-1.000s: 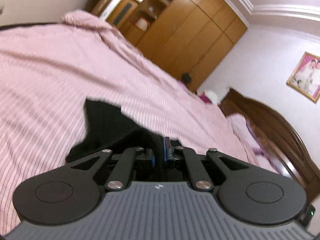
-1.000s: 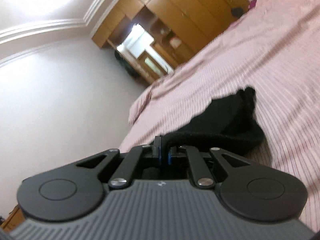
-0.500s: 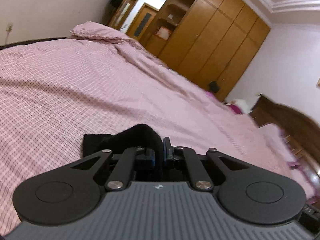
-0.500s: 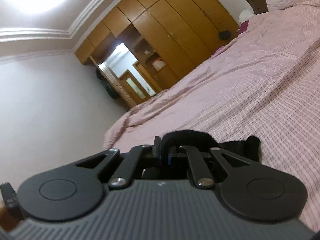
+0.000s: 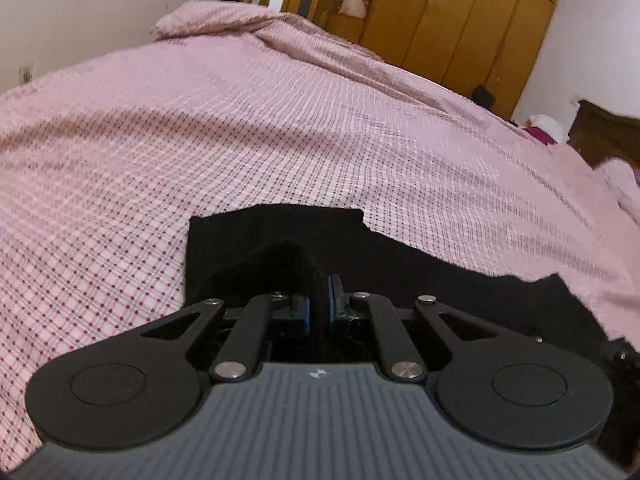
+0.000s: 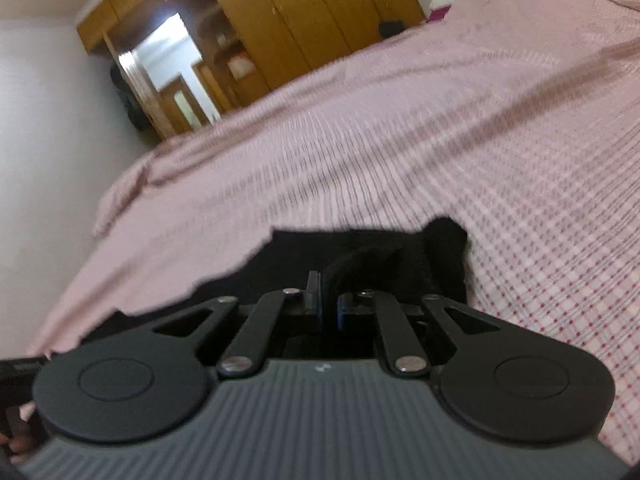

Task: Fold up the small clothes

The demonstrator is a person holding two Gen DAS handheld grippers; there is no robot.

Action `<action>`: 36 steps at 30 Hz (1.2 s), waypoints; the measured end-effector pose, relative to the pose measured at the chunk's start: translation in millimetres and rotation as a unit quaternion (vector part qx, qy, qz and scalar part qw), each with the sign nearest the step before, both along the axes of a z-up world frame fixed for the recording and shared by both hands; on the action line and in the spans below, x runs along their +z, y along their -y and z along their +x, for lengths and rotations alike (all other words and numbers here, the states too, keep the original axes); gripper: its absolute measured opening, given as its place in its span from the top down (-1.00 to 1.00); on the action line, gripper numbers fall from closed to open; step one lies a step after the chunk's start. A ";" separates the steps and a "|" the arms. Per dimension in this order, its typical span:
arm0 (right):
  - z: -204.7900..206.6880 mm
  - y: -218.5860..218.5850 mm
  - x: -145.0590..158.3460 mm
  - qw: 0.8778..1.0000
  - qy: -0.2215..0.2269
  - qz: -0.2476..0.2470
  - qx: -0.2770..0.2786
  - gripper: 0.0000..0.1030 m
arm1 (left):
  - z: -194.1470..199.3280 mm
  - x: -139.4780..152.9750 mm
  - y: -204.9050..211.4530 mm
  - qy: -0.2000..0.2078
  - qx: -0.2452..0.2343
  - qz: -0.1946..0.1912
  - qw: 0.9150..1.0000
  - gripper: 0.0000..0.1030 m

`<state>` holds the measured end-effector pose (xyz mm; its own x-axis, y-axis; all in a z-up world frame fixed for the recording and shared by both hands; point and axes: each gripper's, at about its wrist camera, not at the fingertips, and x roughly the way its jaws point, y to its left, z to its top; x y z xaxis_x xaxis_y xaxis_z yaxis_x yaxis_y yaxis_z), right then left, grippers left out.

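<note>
we are low over a bed whose pink checked cover fills most of both views, its grid of red and bluish lines sharp near us and smeared farther off in the right wrist view. beyond the bed stands a wooden wardrobe with tall plain doors, an open shelf niche beside it and a lit doorway next to that; pale walls close the room, and a dark wooden headboard shows at the far right of the left wrist view. we can read no brand, label or writing anywhere. the black garment lies spread on the cover right in front of us. our left gripper is pressed together on a raised fold of that cloth, and our right gripper is likewise pinching a bunched edge of the black garment, its blue pads nearly meeting around the fabric.
</note>
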<state>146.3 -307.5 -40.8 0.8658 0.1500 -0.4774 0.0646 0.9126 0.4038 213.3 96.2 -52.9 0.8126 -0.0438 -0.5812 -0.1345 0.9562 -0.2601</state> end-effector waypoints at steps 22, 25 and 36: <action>-35.2 -0.6 20.5 0.997 -0.018 0.042 0.069 0.17 | -44.4 22.0 6.8 -0.025 -0.058 -0.086 0.994 0.69; -27.2 2.1 24.2 0.995 -0.010 0.059 0.083 0.83 | -35.3 24.3 0.4 -0.011 -0.060 -0.113 0.992 0.77; 35.0 9.4 39.0 0.995 0.011 0.088 0.036 0.76 | 32.7 49.8 -5.8 0.001 -0.030 -0.084 0.996 0.73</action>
